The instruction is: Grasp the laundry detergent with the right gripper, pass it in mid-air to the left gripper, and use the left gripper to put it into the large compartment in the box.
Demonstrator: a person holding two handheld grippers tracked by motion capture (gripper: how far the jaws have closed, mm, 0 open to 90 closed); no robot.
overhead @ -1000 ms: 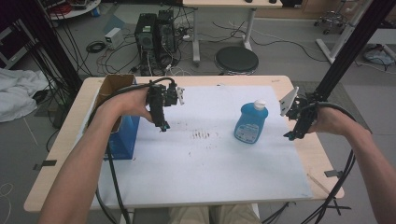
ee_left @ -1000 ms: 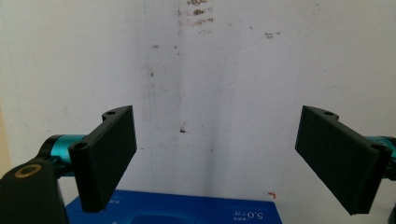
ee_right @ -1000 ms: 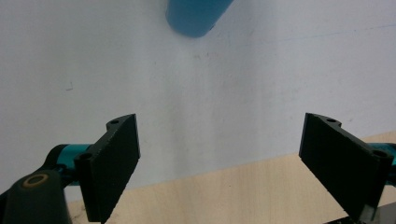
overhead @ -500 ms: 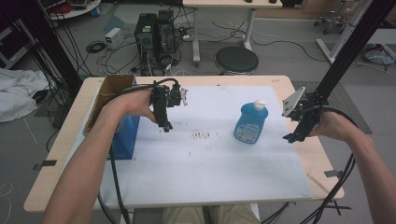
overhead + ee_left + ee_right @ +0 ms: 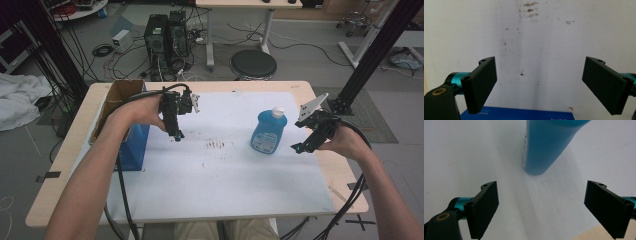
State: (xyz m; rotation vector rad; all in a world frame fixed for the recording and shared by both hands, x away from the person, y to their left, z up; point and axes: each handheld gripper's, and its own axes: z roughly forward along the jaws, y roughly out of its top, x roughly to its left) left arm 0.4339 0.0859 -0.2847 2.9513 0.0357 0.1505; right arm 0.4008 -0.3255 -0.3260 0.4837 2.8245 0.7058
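Note:
A blue bottle [image 5: 268, 131] with a white cap stands upright on the white mat [image 5: 215, 175], right of centre. My right gripper [image 5: 296, 148] hovers just right of it, open and empty; in the right gripper view the bottle's base [image 5: 544, 150] lies ahead of the spread jaws. My left gripper [image 5: 177, 136] hangs above the mat's left part, pointing down, open with nothing between its jaws. A blue box [image 5: 132, 145] stands at the mat's left edge, and its top edge [image 5: 519, 114] shows at the bottom of the left gripper view.
Brown smudges [image 5: 217, 146] mark the mat's middle. A cardboard box [image 5: 117, 100] sits behind the blue box at the table's left. The wooden table [image 5: 80, 150] edges frame the mat. Beyond it are a round stool [image 5: 252, 64], computer towers [image 5: 167, 37] and floor cables.
Both hands have stayed almost still; the right gripper has edged slightly toward the bottle. Both sets of jaws remain spread.

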